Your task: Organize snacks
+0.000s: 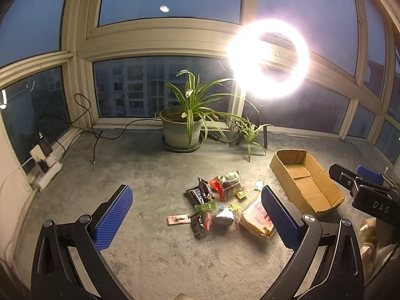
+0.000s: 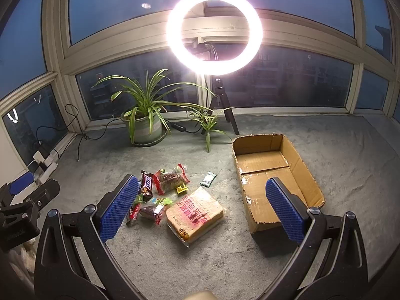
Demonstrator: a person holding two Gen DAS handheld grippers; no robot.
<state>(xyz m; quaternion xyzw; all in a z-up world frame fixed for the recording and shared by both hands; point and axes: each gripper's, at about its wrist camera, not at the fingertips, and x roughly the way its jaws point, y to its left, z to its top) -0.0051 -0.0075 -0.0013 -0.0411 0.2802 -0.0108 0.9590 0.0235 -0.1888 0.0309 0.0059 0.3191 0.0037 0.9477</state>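
1. My left hand-held gripper [image 1: 197,218] hangs above the carpet [image 1: 150,250], jaws spread wide, nothing between the blue pads [image 1: 113,218].
2. My right hand-held gripper [image 2: 202,208] is the same: jaws spread wide, holding nothing, raised over the carpet.
3. The snacks [image 1: 217,200] lie in a loose pile on the carpet, left of the cardboard box [image 2: 272,172] and outside it.
4. The bread bag [image 2: 196,216], sliced loaf with red print, lies flat at the near right edge of the pile, between the pile and the box, not touching the box.
5. A chocolate bar [image 2: 147,183] in a dark wrapper sits at the pile's left side, partly behind my right gripper's left pad in the right wrist view.
6. A clear bag with red ends [image 2: 171,178] holding something brown lies at the back of the pile.
7. A small green-white packet [image 2: 208,179] lies alone, apart from the pile, toward the box.
8. A pink flat packet [image 1: 178,219] lies at the pile's near left edge in the left wrist view.
9. The box is open on top and empty, flaps torn at the near end.
10. A potted plant [image 1: 183,122] stands by the window, behind the pile.
11. A lit ring light [image 2: 214,31] on a tripod stands behind the box.
12. A power strip [image 1: 46,167] with cables is at far left by the wall.
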